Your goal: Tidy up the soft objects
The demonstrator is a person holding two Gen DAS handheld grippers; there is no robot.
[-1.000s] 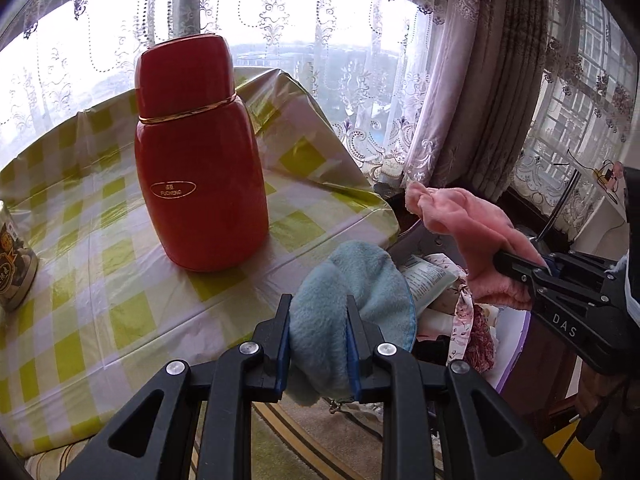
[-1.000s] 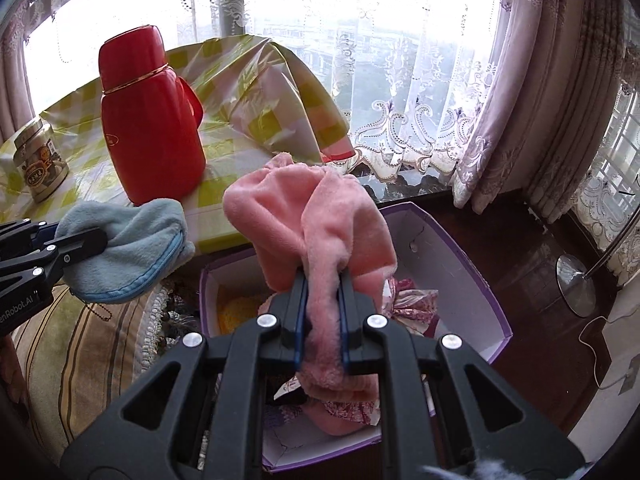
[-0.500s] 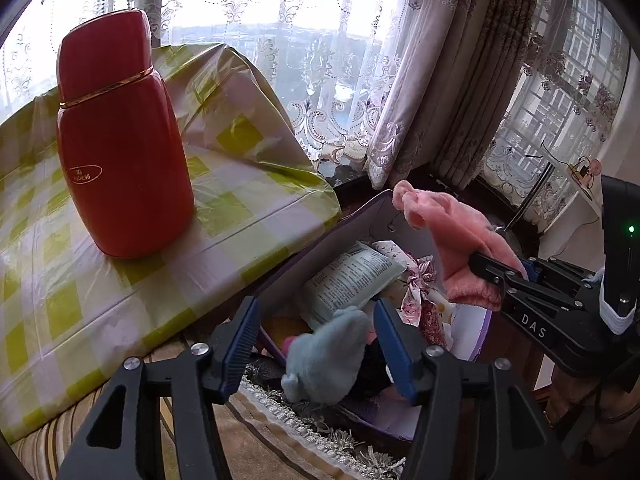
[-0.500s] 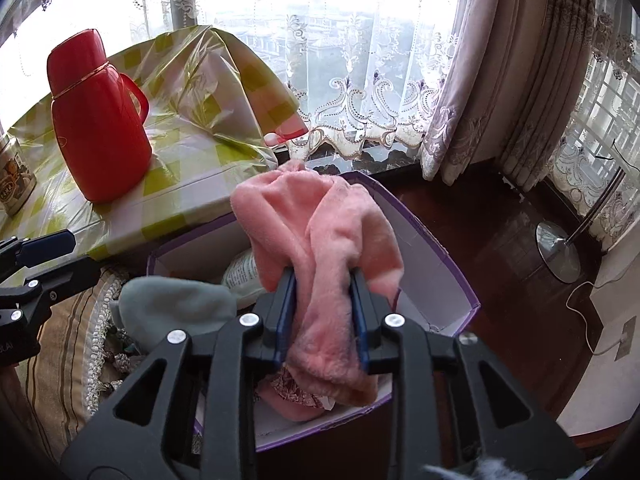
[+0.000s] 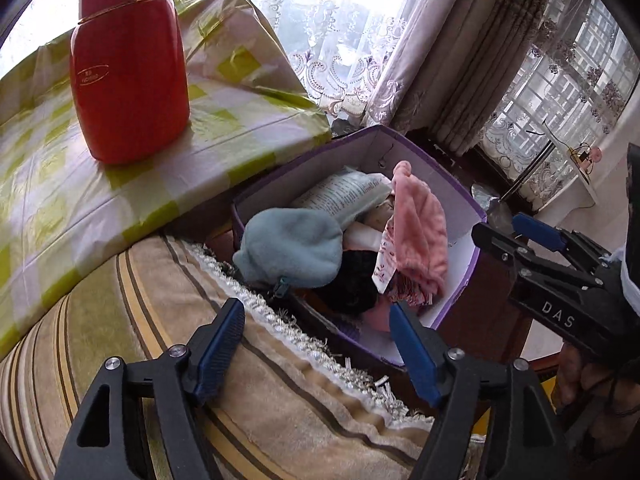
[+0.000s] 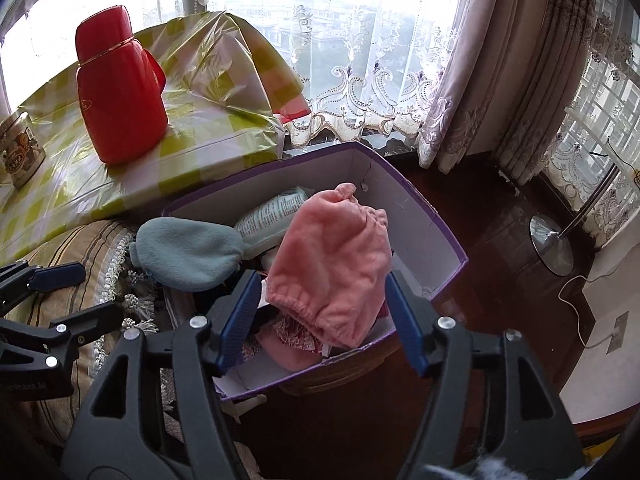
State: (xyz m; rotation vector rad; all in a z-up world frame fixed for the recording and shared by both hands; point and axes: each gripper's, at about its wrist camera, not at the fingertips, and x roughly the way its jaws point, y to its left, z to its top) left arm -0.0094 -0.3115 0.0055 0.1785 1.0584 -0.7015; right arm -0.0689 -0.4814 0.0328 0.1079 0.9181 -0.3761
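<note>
Both tools stand with jaws spread wide, holding nothing: the left gripper (image 5: 318,344) low in its frame over the striped cushion (image 5: 132,344), the right gripper (image 6: 320,316) low centre. The blue pouch (image 6: 188,254) lies on the purple box's (image 6: 424,216) left rim and could slide out. The pink cloth (image 6: 332,264) sits piled high mid-frame; a fingertip could snag it.

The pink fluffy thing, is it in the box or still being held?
In the box. The pink cloth lies inside the purple box, and the right gripper is open.
</note>
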